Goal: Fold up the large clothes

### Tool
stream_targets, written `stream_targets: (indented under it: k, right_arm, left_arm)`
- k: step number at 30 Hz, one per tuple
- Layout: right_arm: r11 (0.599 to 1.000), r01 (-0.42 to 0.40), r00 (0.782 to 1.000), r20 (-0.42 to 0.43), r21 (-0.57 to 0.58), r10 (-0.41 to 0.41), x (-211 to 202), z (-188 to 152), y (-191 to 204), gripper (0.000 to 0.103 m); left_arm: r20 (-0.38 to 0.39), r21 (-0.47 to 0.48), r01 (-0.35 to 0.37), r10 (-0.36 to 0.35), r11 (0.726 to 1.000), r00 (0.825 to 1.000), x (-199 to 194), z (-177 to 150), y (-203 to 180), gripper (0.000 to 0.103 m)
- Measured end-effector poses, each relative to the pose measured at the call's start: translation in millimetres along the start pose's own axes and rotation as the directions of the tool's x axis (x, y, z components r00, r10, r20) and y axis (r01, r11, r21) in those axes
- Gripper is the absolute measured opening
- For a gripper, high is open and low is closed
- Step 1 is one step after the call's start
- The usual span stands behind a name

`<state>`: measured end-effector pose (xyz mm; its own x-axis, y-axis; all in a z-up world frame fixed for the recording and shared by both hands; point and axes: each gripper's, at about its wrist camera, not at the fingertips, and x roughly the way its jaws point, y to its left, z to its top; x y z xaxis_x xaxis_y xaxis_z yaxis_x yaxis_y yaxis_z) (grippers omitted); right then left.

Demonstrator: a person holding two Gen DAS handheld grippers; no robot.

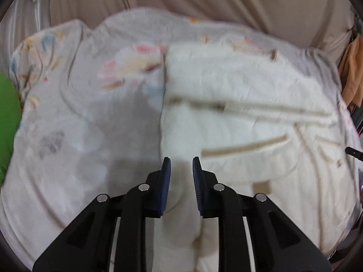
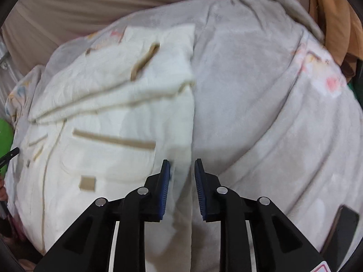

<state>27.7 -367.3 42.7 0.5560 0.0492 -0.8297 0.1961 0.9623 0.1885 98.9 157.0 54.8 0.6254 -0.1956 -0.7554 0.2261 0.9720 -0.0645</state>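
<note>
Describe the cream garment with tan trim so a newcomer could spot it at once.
Start at the floral blanket that covers the bed. Lying on it is the cream garment, partly folded. Unlike the greyish, flower-printed blanket around it, it is plain off-white with tan strips along its pockets and seams.

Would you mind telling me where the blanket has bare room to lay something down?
Left of the cream jacket, up to the green object, the floral blanket lies bare. Right of the jacket it is bare too. The middle is crowded by the jacket.
</note>
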Motion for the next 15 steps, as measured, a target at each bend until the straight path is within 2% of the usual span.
stream_targets:
  k: [2,3,6,9,10,12,15]
  right_arm:
    - [1.0,0.002,0.992,0.129,-0.018,0.001,-24,26,11,0.027]
    - [0.999,-0.021,0.984,0.173,-0.04,0.028,-30,44,22,0.027]
    - [0.981,-0.14,0.963,0.212,-0.136,0.167,-18,107,70,0.028]
    - [0.94,-0.254,0.937,0.183,-0.23,0.298,22,163,133,0.041]
    - [0.934,-0.267,0.935,0.173,-0.238,0.311,42,182,153,0.045]
    - [0.926,-0.296,0.937,0.119,-0.233,0.329,82,214,186,0.045]
    - [0.916,-0.348,0.931,0.043,-0.198,0.363,140,247,228,0.045]
  left_arm:
    - [0.075,-0.009,0.039,-0.038,0.999,0.996,-14,26,-4,0.043]
    - [0.111,-0.003,0.06,-0.059,0.998,0.992,-16,46,-9,0.054]
    - [0.154,0.019,0.059,-0.061,0.998,0.986,8,102,-27,0.054]
    - [0.164,-0.004,0.06,-0.059,0.998,0.985,60,156,-40,0.054]
    - [0.146,-0.02,0.065,-0.061,0.998,0.987,82,172,-43,0.053]
    - [0.115,-0.042,0.065,-0.059,0.997,0.992,121,193,-48,0.051]
    - [0.033,-0.036,-0.015,0.016,0.999,0.999,176,206,-55,0.045]
